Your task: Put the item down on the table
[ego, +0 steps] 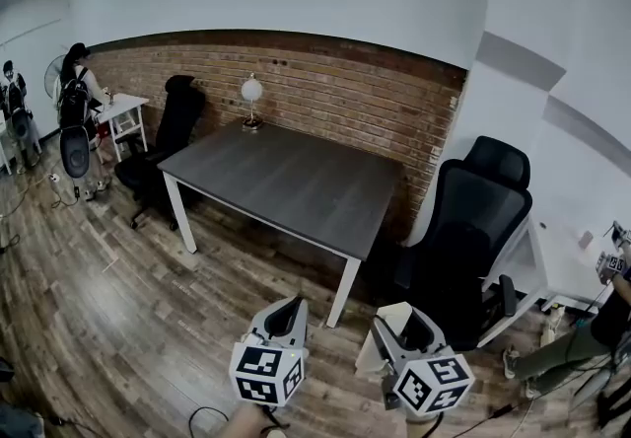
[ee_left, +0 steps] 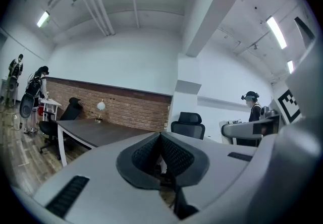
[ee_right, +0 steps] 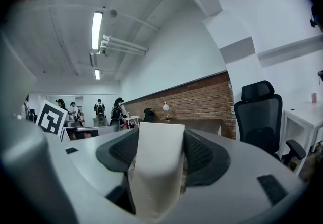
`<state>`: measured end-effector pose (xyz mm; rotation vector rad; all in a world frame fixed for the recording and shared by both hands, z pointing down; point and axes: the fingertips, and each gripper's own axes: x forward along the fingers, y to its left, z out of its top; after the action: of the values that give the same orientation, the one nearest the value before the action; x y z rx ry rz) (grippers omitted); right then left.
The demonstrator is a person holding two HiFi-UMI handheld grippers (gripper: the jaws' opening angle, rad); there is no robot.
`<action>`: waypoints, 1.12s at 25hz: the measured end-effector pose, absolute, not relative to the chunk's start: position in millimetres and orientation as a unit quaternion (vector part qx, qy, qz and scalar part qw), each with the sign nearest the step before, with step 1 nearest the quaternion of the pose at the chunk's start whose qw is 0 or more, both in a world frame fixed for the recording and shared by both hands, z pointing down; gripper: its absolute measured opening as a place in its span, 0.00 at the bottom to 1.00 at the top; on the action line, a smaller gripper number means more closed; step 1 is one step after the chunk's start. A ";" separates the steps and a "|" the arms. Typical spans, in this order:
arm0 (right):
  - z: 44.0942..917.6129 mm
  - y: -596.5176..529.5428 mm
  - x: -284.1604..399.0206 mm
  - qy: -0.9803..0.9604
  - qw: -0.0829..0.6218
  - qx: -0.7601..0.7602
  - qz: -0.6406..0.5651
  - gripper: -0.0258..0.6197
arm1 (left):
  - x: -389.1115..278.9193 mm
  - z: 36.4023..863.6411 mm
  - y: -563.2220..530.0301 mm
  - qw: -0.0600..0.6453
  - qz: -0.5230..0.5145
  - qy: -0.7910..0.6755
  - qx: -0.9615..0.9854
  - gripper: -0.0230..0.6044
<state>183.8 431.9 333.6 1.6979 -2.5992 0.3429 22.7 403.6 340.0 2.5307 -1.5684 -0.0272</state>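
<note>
A dark grey table (ego: 286,180) stands against the brick wall, well ahead of both grippers. My right gripper (ego: 402,326) is low in the head view and is shut on a cream-white, box-like item (ego: 375,352). In the right gripper view that item (ee_right: 159,162) stands upright between the black pads (ee_right: 202,155), filling the gap and touching both. My left gripper (ego: 288,313) hangs beside it to the left. Its ribbed pads (ee_left: 174,155) meet at the tips, and I see nothing between them. Both grippers are over the wooden floor, short of the table's near edge.
A globe lamp (ego: 251,96) sits at the table's far edge. One black office chair (ego: 473,229) stands right of the table, another (ego: 168,135) at its left. A white desk (ego: 567,263) and a person (ego: 592,332) are at the right. People (ego: 74,96) stand far left.
</note>
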 end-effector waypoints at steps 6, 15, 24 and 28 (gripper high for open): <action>334.9 425.5 169.9 -0.840 -0.003 0.528 0.125 0.50 | 10.4 343.6 396.6 0.087 -0.008 -0.526 0.846 0.06; 336.0 407.0 147.7 -0.830 -0.014 0.543 0.127 0.50 | -20.7 348.4 381.2 0.082 -0.007 -0.519 0.851 0.06; 349.6 388.7 122.8 -0.823 -0.006 0.551 0.138 0.50 | -54.1 358.2 367.0 0.068 0.008 -0.522 0.850 0.06; 356.8 373.2 122.3 -0.822 0.000 0.552 0.141 0.50 | -60.1 366.2 351.9 0.076 0.012 -0.527 0.846 0.06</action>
<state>122.3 373.2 356.8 1.7352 -2.5821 0.4438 -60.1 351.9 366.2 2.5369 -1.5793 0.0364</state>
